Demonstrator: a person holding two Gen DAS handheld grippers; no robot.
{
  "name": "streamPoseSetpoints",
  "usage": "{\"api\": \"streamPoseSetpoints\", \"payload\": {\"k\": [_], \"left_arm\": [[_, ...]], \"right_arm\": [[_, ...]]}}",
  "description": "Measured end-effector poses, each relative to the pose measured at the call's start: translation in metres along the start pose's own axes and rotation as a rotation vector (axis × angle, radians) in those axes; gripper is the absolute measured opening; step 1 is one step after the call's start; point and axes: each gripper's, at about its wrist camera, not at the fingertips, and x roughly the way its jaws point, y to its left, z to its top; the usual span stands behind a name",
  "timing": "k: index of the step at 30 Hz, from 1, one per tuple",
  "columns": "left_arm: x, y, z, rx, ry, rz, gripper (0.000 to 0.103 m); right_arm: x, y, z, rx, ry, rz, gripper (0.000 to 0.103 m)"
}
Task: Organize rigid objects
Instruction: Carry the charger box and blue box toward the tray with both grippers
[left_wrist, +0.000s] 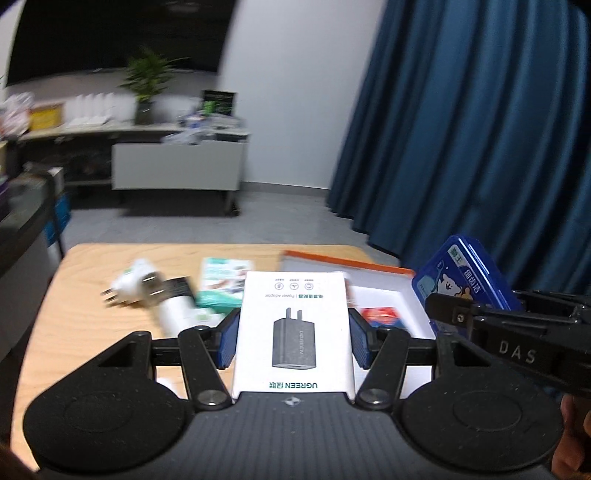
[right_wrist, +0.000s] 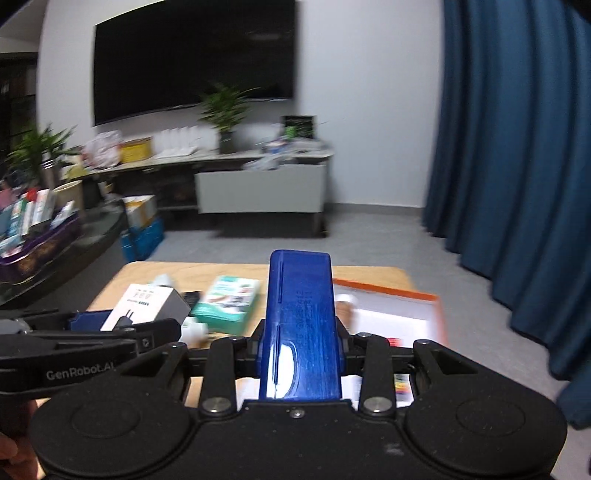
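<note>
Adapter box (left_wrist: 293, 328) sits clamped across its narrow sides in the left tool (left_wrist: 293, 341), above the counter (left_wrist: 85, 280); light, stiff card, crushable if squeezed. Right tool (right_wrist: 301, 349) grips a blue case (right_wrist: 301, 325): hard, glossy plastic, likely slippery, best held mid-body.

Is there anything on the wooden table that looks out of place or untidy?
Yes. On the table, a white plug adapter and a white cylinder lie tipped at odd angles against a green box. They sit outside the orange-edged tray, unsorted. The picture is blurred, so finer damage cannot be judged.
</note>
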Motion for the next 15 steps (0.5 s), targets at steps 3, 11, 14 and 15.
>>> {"api": "streamPoseSetpoints", "payload": {"k": [3, 11, 14, 15], "left_arm": [[0.001, -0.013, -0.001, 0.022, 0.000, -0.021, 0.059], [-0.001, -0.032, -0.012, 0.049, 0.008, -0.023, 0.059], [-0.006, -0.033, -0.014, 0.052, 0.008, -0.021, 0.059], [-0.007, -0.032, -0.015, 0.055, 0.005, -0.019, 0.059]], "right_arm": [[-0.013, -0.019, -0.008, 0.047, -0.011, -0.030, 0.040], [-0.029, -0.034, -0.019, 0.091, -0.033, -0.049, 0.040], [-0.034, -0.036, -0.022, 0.101, -0.037, -0.038, 0.040], [-0.034, -0.036, -0.021, 0.103, -0.038, -0.036, 0.040]]}}
